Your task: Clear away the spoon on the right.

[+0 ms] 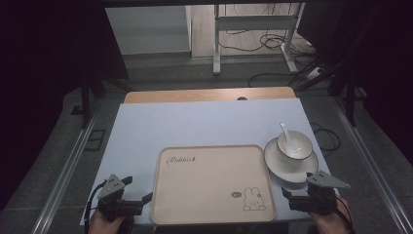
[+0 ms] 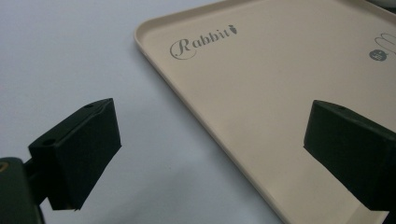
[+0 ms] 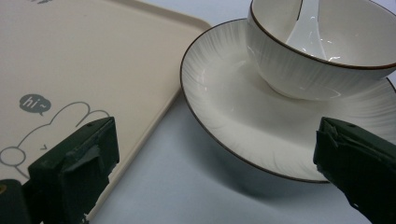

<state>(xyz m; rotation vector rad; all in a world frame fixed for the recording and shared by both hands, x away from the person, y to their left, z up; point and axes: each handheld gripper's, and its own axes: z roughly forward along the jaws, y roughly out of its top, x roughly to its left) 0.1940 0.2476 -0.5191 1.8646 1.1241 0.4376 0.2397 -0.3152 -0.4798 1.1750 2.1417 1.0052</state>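
A beige tray (image 1: 209, 183) with a rabbit drawing and the word "Rabbit" lies at the table's front middle. To its right a white plate (image 1: 277, 163) carries a white bowl (image 1: 294, 146) with a white spoon (image 1: 286, 132) in it. My left gripper (image 1: 137, 191) is open at the tray's front left corner, its jaws straddling the tray's left rim (image 2: 196, 114). My right gripper (image 1: 297, 191) is open just in front of the plate (image 3: 233, 112), one jaw over the tray's right edge (image 3: 154, 116), the other by the plate's near rim. The bowl (image 3: 308, 60) and spoon (image 3: 308, 37) lie just beyond.
A pale blue mat (image 1: 195, 122) covers the wooden table (image 1: 209, 94). Beyond the far edge stand a metal stand's legs (image 1: 216, 44) and cables (image 1: 272, 41) on the floor. Metal rails (image 1: 68, 170) run along both sides of the table.
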